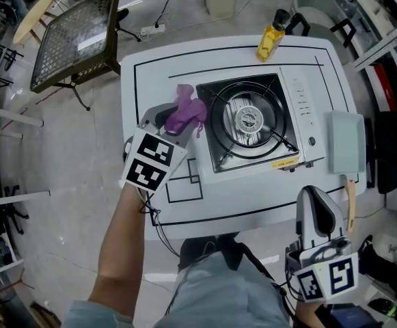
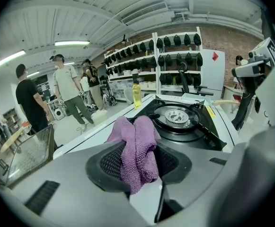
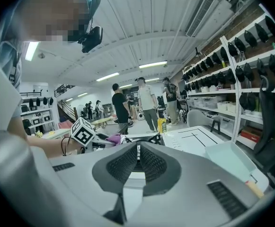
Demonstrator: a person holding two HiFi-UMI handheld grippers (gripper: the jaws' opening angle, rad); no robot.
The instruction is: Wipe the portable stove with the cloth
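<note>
One cloth (image 1: 184, 113) held at the stove (image 1: 302, 118) edge.
I had the left gripper (image 2: 139, 171) clamped on the bunched, looped purple cloth, folds protruding forward, apparently so they met the white metal stove's left rim first; the right gripper (image 3: 138, 161) hung near my body, jaws together on nothing, probably clear of the wiping path.

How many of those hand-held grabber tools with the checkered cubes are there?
2. The left gripper, at the white table's left, clamps a purple terry cloth beside the white portable stove; the right gripper, shut and empty, is off the table's near right corner. No others show.
</note>
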